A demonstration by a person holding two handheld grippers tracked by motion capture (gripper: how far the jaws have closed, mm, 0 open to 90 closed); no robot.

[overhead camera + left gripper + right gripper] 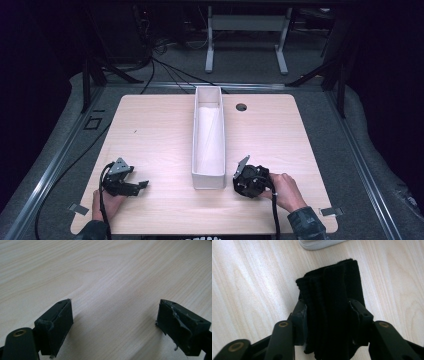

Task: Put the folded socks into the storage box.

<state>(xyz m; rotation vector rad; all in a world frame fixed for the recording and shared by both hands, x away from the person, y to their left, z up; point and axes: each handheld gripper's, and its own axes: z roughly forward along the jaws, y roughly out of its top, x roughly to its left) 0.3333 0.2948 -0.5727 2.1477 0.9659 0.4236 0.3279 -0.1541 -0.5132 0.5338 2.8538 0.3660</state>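
A folded piece of black ribbed cloth (332, 297) lies between the jaws of my right gripper (327, 315), which is shut on it just above the wooden table. In the high view the right gripper (249, 181) sits beside the near right corner of the long white bin (208, 176). My left gripper (131, 184) rests low over the table's front left, jaws wide apart. In the left gripper view its fingers (56, 325) frame bare wood, and the gripper (115, 322) is open with nothing in it.
The white bin (319, 244) runs from the table's middle toward the far edge, and its corner shows at the top of the right gripper view. A round cable hole (241, 107) is at the far right. Cables trail off the table's front edge.
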